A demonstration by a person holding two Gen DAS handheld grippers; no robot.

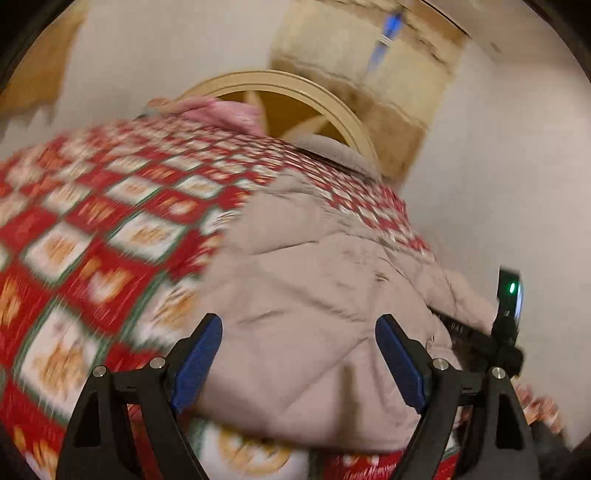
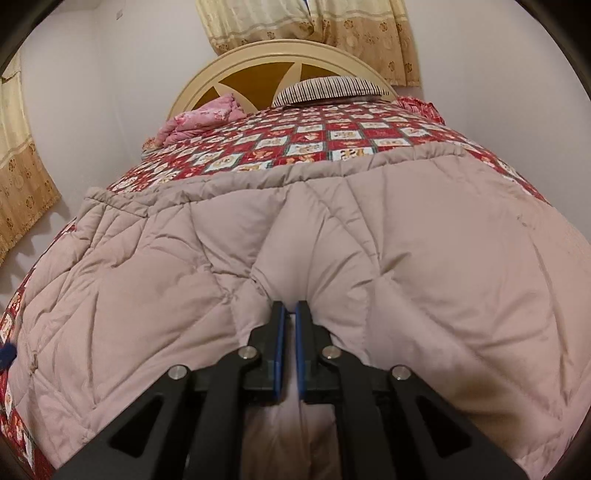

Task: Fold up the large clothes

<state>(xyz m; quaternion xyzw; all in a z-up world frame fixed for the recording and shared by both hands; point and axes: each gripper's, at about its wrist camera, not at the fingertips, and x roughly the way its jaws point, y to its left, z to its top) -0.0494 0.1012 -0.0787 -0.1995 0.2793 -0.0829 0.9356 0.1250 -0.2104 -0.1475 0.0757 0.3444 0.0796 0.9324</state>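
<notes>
Quilted beige padded coat (image 2: 332,229), spread flat over a bed covered by a red-and-white checked bedspread (image 2: 295,144) with small printed figures. Its stitched hem edge (image 2: 258,177) runs across the bed, roughly parallel to the cream arched headboard (image 2: 280,55); beyond it a broad band of bedspread lies uncovered up to a striped pillow (image 2: 328,86) and a bunched pink floral cloth (image 2: 207,118). On the left of the right wrist view the coat's side edge lies just inside the bed's edge. Right claw (image 2: 290,310): clenched on a raised fold of the coat, the fabric pinched between its blue pads (image 2: 280,332) and puckering around the tips. Left claw (image 1: 299,343): released, jaws set wide apart, over another part of the coat (image 1: 314,277) near the coat's edge, with nothing between its pads; the view is motion-blurred. Pale walls and patterned yellow curtains (image 2: 332,29) flank the bed
</notes>
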